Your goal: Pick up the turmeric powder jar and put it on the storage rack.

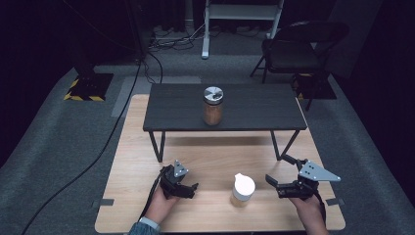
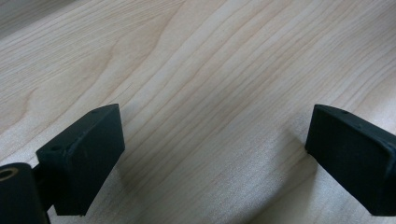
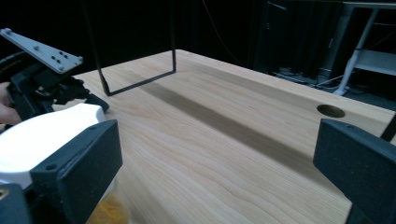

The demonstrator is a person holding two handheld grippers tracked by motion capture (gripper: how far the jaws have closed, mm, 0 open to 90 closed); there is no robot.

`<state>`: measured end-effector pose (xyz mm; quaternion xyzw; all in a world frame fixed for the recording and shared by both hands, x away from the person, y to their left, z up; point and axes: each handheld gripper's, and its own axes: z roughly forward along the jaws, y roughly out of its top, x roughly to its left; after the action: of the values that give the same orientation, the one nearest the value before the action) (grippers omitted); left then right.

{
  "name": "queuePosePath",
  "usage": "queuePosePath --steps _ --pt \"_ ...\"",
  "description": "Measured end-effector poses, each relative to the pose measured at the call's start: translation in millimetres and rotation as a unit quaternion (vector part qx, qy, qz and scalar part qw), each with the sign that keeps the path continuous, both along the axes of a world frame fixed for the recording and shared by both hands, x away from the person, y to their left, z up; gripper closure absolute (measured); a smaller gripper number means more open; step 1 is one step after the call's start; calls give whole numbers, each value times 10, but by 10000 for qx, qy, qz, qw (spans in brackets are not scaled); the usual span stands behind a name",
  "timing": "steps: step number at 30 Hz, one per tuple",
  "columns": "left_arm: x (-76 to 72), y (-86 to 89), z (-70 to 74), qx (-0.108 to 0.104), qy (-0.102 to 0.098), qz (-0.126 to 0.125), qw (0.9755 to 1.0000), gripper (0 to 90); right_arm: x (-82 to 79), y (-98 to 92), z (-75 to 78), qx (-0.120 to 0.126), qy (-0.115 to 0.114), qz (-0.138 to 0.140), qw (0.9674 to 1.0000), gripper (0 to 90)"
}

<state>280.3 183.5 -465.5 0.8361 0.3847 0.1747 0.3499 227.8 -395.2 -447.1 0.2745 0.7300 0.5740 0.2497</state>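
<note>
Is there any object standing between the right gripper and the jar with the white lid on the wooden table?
Nothing visible does. In the high view, only bare wooden table lies between the open right gripper and the white-lidded jar. In the right gripper view, the jar sits just beside its jaw.

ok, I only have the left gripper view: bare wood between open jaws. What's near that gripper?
Observer: A white-lidded jar with yellowish contents stands on the light wooden table, between the left gripper and the right gripper.
Operator: Either one touching it?
Observer: No. In the high view both sit apart from it, and the right gripper's jaws are open too.
Operator: Anything else on the table?
Observer: A silver-lidded glass jar with brown contents stands on a black low shelf farther back.
</note>
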Motion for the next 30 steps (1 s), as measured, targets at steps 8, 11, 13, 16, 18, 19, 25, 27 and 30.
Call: queuePosePath --steps 8,11,13,16,18,19,25,27,30 --pt "0 0 0 1 -2 -1 10000 43 -8 99 39 235 -89 530 9983 9" --pt "0 1 -1 -1 -2 -2 10000 43 -2 141 43 410 -85 735 9964 9" --pt "0 0 -1 0 -2 -1 10000 43 -5 189 59 428 -97 878 9952 9" --pt "0 1 0 2 -2 -3 10000 43 -5 264 74 406 -112 1056 9935 9" --pt "0 1 -1 0 -2 -3 10000 43 -9 310 82 381 -114 1140 9927 9" --pt "0 1 -1 -3 -2 -1 10000 43 -8 334 80 388 -128 1192 9920 10" --pt "1 0 -1 -1 0 0 10000 41 8 475 76 385 -93 1462 9885 11" --pt "0 0 -2 -4 -2 2 10000 41 9 507 82 293 -75 1481 9885 11" --pt "1 0 1 5 1 -2 10000 41 9 541 71 82 -103 1458 9892 11"
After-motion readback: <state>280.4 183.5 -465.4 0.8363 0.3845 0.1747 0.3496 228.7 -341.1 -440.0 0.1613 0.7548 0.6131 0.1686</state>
